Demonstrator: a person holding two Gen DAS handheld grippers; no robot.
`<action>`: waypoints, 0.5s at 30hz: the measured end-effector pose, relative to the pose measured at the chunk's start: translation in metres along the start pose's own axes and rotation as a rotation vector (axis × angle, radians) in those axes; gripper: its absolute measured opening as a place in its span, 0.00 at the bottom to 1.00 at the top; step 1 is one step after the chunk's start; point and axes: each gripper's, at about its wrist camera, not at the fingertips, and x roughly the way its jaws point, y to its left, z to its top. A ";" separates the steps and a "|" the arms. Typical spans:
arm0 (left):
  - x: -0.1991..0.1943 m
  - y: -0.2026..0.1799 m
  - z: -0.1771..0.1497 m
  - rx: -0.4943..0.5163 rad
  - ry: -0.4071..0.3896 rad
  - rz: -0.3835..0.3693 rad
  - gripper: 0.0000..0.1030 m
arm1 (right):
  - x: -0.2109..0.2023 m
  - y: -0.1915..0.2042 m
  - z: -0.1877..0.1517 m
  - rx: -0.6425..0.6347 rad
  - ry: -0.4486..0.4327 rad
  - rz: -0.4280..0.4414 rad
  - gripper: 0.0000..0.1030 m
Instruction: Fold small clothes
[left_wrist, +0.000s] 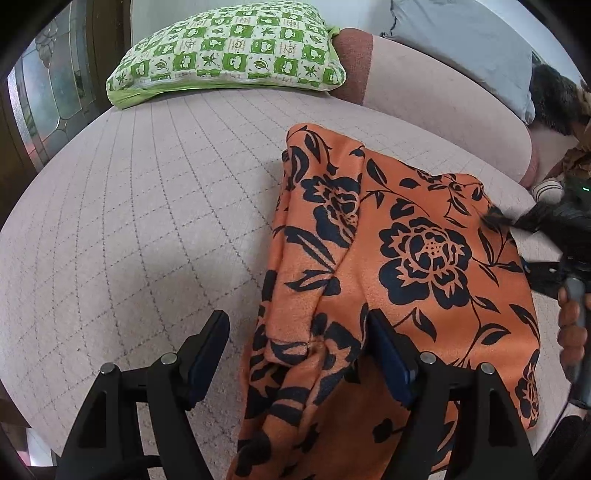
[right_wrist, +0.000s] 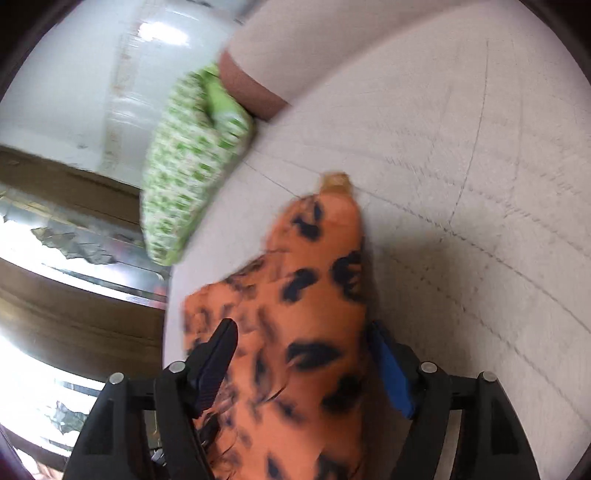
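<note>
An orange garment with black flowers (left_wrist: 402, 266) lies bunched on the pink quilted bed (left_wrist: 129, 221), right of centre in the left wrist view. My left gripper (left_wrist: 295, 332) is open; its right finger rests on the cloth and a fold lies between the fingers. In the blurred right wrist view the same garment (right_wrist: 295, 314) lies between the fingers of my right gripper (right_wrist: 301, 341), which is open. The right gripper also shows blurred at the garment's right edge in the left wrist view (left_wrist: 517, 221).
A green checked pillow (left_wrist: 229, 51) lies at the head of the bed, also in the right wrist view (right_wrist: 184, 166). A grey cushion (left_wrist: 469, 40) and pink bolster (left_wrist: 443, 107) lie far right. A glass-panelled wooden door (left_wrist: 48, 85) stands left.
</note>
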 end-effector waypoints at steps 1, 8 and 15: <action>0.000 0.001 0.000 -0.003 0.001 -0.001 0.76 | 0.005 0.002 0.001 -0.016 0.015 -0.036 0.34; 0.001 0.005 -0.001 -0.019 0.002 -0.003 0.77 | -0.002 0.018 -0.014 -0.121 -0.030 -0.199 0.66; -0.021 0.025 0.005 -0.100 -0.048 -0.088 0.75 | -0.036 0.030 -0.058 -0.183 -0.026 -0.139 0.67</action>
